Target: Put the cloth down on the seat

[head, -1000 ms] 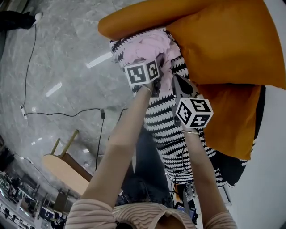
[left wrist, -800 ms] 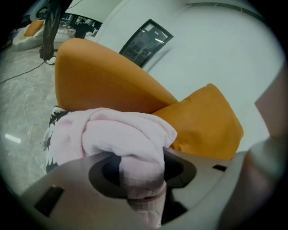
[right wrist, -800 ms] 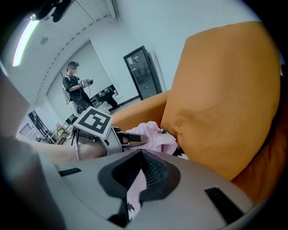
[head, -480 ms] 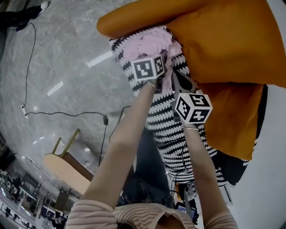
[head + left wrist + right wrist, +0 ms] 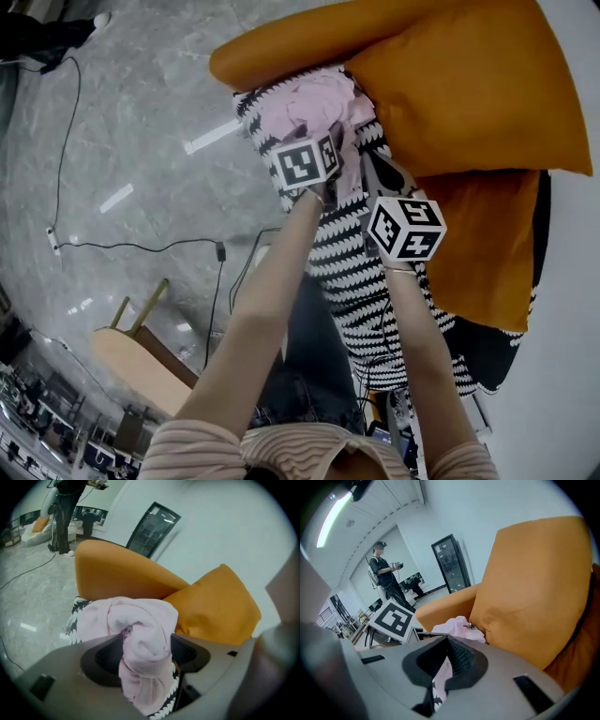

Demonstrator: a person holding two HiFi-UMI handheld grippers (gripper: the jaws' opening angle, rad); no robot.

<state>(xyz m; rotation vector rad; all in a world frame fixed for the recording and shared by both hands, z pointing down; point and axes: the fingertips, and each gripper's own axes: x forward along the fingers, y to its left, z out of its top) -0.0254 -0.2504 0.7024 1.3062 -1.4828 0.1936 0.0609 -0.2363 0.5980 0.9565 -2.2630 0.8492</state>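
A bunched pale pink cloth [image 5: 314,98] lies on the black-and-white zigzag seat cover [image 5: 356,272] of an orange armchair [image 5: 469,84]. My left gripper [image 5: 323,136] hangs over the cloth. In the left gripper view a twisted fold of the cloth [image 5: 145,639] stands between the wide-set jaws of the left gripper [image 5: 147,654], which have just been opening. My right gripper [image 5: 375,176] sits to the right, beside the orange cushion. In the right gripper view the jaws of the right gripper [image 5: 446,638] meet at the tips, with a strip of the pink cloth [image 5: 440,672] in the narrow gap.
The orange armrest [image 5: 300,37] curves behind the cloth. A black cable [image 5: 141,246] runs over the grey marble floor, and a wooden stool [image 5: 141,347] stands at the lower left. A person [image 5: 386,576] stands far off, and a dark glass door [image 5: 150,527] is behind the chair.
The left gripper has shifted a little over the pink cloth. The right gripper has stayed where it was.
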